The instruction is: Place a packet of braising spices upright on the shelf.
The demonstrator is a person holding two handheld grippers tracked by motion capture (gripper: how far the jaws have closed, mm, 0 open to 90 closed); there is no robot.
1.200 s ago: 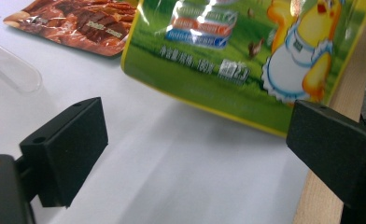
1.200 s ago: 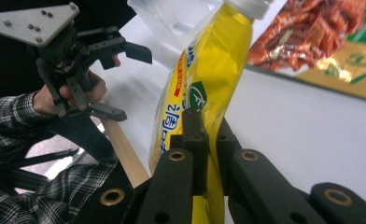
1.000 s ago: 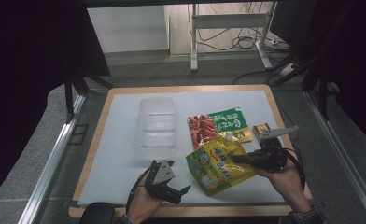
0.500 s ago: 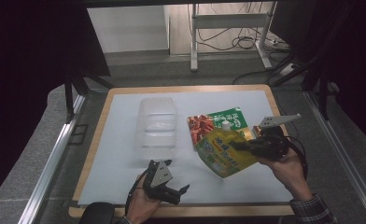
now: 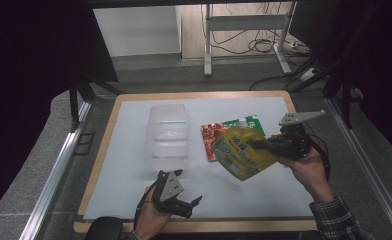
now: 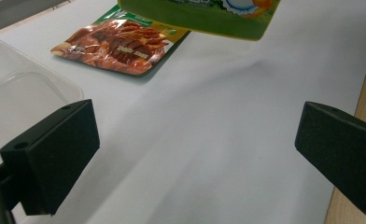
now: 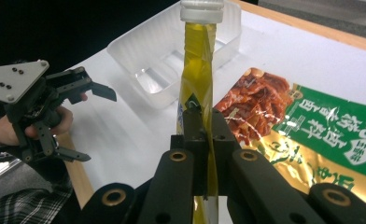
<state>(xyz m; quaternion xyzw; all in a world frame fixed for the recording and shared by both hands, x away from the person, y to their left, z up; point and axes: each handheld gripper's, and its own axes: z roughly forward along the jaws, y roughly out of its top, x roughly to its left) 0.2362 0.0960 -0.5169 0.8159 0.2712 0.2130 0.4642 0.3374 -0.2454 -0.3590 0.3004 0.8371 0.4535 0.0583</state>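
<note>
Both grippers are black, the left gripper (image 5: pixel 189 202) and the right gripper (image 5: pixel 258 145) each topped by a grey three-cornered plate with dark screws. A black cable trails behind each. A plaid sleeve (image 5: pixel 340 221) covers the wrist behind the right gripper.

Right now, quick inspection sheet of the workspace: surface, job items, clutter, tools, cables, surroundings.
Surface: white sheet on a wood-edged board.
Job's things: yellow spouted pouch lifted off the sheet; clear plastic tray empty; red-and-green snack packet lying flat.
Clutter: nothing seen.
Tools: right tool shut on the pouch's edge; left tool open, holding nothing, near the front edge.
Cables: black cable at the right tool; floor cables behind.
Surroundings: metal stand legs, dark room.
</note>
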